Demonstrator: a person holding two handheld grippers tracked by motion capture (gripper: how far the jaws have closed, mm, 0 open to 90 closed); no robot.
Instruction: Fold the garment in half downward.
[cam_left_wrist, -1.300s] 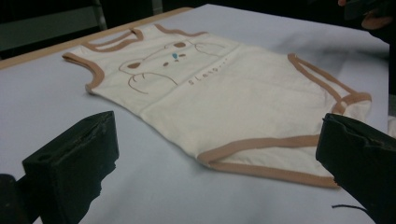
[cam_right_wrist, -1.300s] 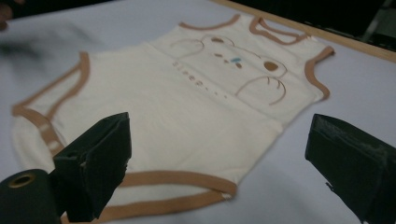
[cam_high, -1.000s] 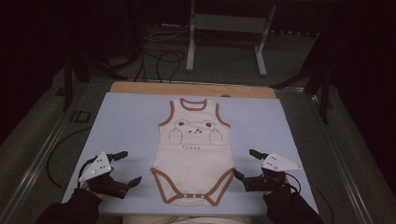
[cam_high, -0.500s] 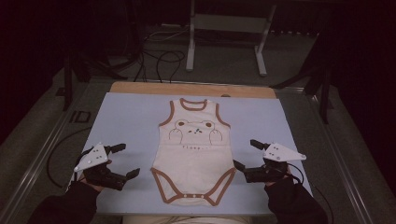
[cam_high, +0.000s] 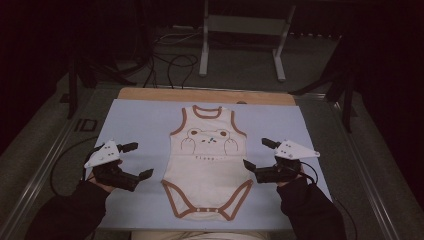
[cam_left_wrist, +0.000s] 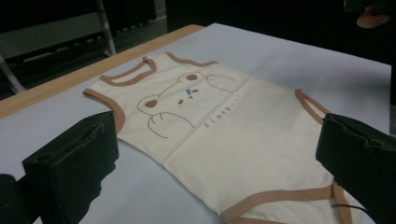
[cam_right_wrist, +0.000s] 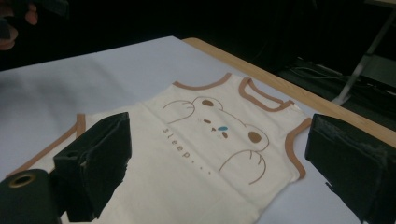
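Item: baby bodysuit (cam_high: 208, 165), cream with brown trim, bear print and the word "sleep...". I see it lying flat and face up on the lavender cloth (cam_high: 135, 120) that covers the table (cam_high: 200, 95), centred between my two hands.

Orientation: its long axis runs straight away from me, neck opening at the far end, snap crotch at the near edge.

Left tool (cam_high: 131, 161): jaws spread wide, holding nothing, resting off the garment's left side, apart from the leg opening. In the left gripper view the bodysuit (cam_left_wrist: 224, 126) spreads between and beyond the jaws.

Right tool (cam_high: 257, 154): jaws likewise spread and empty. Its near jaw sits just beside the right hip edge, possibly touching it; I cannot tell. In the right gripper view the bodysuit (cam_right_wrist: 219, 140) lies ahead.

Key relation: the garment lies inward of both tools, level with its lower half. The right tool is the nearer; I judge each would close inward on its own side edge.
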